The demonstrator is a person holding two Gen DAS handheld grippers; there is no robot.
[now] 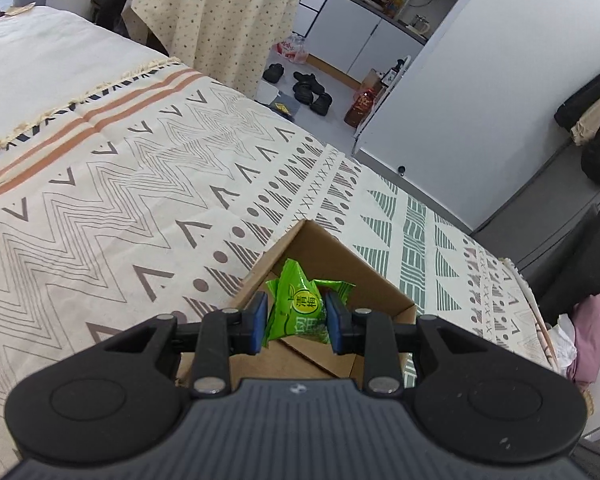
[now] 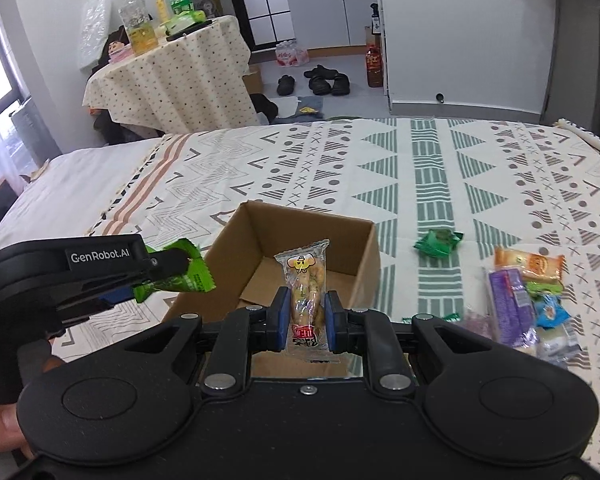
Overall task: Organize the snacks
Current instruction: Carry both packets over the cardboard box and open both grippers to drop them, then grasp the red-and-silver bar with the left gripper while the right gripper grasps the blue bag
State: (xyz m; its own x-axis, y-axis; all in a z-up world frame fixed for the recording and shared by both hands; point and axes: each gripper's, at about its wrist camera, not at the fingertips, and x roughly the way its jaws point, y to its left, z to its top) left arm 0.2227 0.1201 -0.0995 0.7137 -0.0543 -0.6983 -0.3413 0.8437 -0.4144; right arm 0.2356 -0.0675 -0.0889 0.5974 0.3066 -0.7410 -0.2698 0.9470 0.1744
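Snacks are the matter here, and two of them are off the bed and in the grippers. The right gripper (image 2: 305, 316) has its blue pads closed on a clear packet (image 2: 306, 284) with a cartoon face, held upright above the near side of the open cardboard box (image 2: 308, 236). The left gripper (image 1: 296, 322) pinches a bright green packet (image 1: 300, 308) between its pads, over a corner of the same box (image 1: 340, 252); from the right wrist view this gripper (image 2: 156, 280) comes in from the left, the green packet (image 2: 184, 276) sticking out past the box's left wall. A hand (image 2: 4, 420) shows at the lower left edge of that view.

The box stands on a bed covered by a patterned blanket (image 2: 440, 168), toward its near edge, and its floor looks bare cardboard where visible. To the right of the box, on the blanket, a dark green packet (image 2: 438, 242) lies alone. Farther right, near the bed's right edge, a loose heap holds an orange packet (image 2: 530, 266), a purple packet (image 2: 512, 304) and a blue packet (image 2: 552, 312), touching one another.

Beyond the bed's far edge stands a round table (image 2: 172, 80) under a dotted cloth, with bottles (image 2: 138, 20) on top, and shoes (image 2: 324, 80) lie on the floor.
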